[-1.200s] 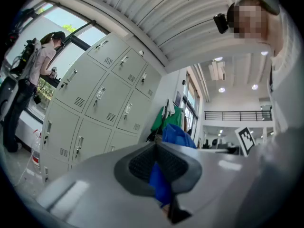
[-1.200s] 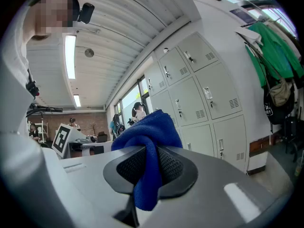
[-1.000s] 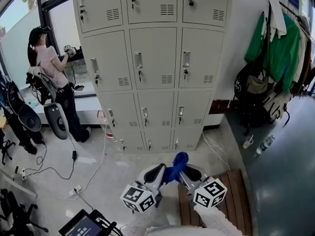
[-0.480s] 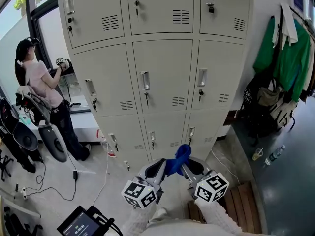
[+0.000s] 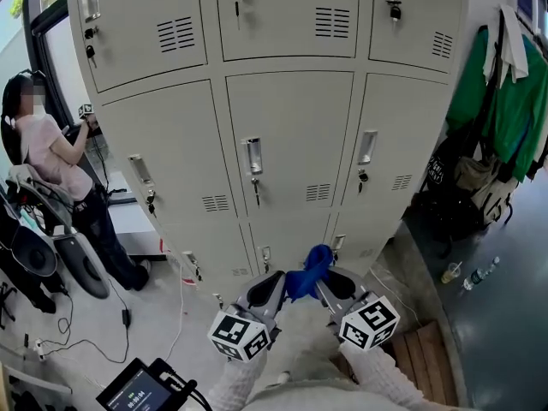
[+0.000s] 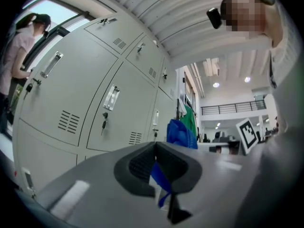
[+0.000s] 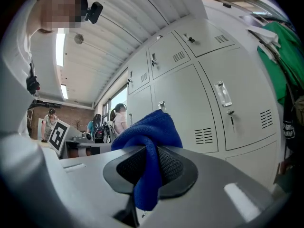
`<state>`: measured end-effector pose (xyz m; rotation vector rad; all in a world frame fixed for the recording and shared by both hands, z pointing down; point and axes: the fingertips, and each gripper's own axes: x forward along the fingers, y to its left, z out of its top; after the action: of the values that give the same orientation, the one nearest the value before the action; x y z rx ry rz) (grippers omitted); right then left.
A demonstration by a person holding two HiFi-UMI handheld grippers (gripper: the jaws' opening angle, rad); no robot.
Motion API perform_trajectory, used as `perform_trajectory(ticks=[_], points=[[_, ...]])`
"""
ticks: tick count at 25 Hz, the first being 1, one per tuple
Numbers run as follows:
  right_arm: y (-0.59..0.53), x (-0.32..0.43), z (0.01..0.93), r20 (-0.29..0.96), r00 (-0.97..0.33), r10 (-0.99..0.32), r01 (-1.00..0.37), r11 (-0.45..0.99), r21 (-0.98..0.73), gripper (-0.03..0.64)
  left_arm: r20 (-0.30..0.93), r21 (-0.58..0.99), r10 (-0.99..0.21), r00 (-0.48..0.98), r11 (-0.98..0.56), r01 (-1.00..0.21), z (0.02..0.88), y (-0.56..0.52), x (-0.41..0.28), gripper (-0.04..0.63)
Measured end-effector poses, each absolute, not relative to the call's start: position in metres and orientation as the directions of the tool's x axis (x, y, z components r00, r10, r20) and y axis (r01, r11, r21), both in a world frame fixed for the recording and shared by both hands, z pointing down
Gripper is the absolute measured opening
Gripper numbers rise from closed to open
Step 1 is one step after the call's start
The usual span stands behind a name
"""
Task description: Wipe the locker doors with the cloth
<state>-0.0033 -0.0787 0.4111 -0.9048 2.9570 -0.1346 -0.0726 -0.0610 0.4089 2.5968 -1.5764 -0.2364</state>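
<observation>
Low in front of the person, the left gripper (image 5: pixel 267 286) and the right gripper (image 5: pixel 327 282), two in all, are each clamped onto the one bright blue fleecy cloth (image 5: pixel 308 267). It bunches up between their tips, apparently shared so it stays gathered and ready to press flat. Beyond stands the pale grey metal locker bank (image 5: pixel 291 144), three columns with at least nine doors in view, none touched by the cloth yet.

Nine locker doors (image 5: pixel 291 144) in view, three rows of three. One blue cloth (image 5: pixel 308 268). Two grippers: left gripper (image 5: pixel 276 282), right gripper (image 5: pixel 325 281), one marker cube (image 5: pixel 240 339) on each. One bystander (image 5: pixel 51 157). One cup (image 5: pixel 449 273) and one bottle (image 5: pixel 481 271) on the floor (image 5: pixel 505 324). One small screen (image 5: pixel 141 392).
</observation>
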Motion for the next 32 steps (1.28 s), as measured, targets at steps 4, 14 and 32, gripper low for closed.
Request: perform_trajectory(ticks=[4, 14, 32], points=[[-0.107, -0.019, 0.408, -0.024, -0.844, -0.536, -0.532, 0.841, -0.097, 0.055, -0.096, 0.142, -0.890, 0.447, -0.456, -0.878, 0.400, -0.089, -0.081, 0.006], [-0.170, -0.036, 0.401, -0.034, -0.873, -0.487, -0.481, 0.870, -0.110, 0.055, -0.136, 0.169, -0.912, 0.387, -0.407, -0.898, 0.389, -0.152, -0.098, 0.006], [-0.212, -0.066, 0.390, -0.038, -0.900, -0.434, -0.428, 0.898, -0.103, 0.055, -0.156, 0.146, -0.927, 0.340, -0.362, -0.921, 0.373, -0.189, -0.121, 0.006]])
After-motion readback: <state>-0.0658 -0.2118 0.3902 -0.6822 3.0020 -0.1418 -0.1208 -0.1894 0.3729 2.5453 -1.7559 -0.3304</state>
